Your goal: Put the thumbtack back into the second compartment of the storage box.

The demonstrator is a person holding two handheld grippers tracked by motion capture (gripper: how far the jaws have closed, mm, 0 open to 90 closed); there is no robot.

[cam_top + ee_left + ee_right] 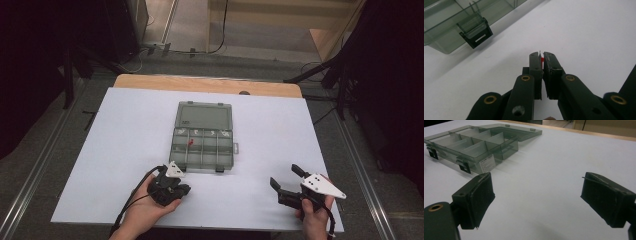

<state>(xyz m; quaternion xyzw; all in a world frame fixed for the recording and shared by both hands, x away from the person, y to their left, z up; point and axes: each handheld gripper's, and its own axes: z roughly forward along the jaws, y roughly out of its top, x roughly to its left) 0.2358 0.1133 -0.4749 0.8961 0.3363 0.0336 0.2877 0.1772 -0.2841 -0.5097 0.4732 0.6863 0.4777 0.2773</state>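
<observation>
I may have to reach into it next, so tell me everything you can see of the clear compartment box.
The compartment box is smoky see-through plastic, lying flat on the white table. Its lid is swung fully open, resting flat behind it. Dividers split it into small cells; one holds a red piece, and the far row holds small pale bits. Two dark latches hang at the near edge. Neither tongs touch it.

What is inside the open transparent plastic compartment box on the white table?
The transparent grey compartment box holds one small red piece and small pale items in its far row. Their exact kind is too small to tell.
</observation>
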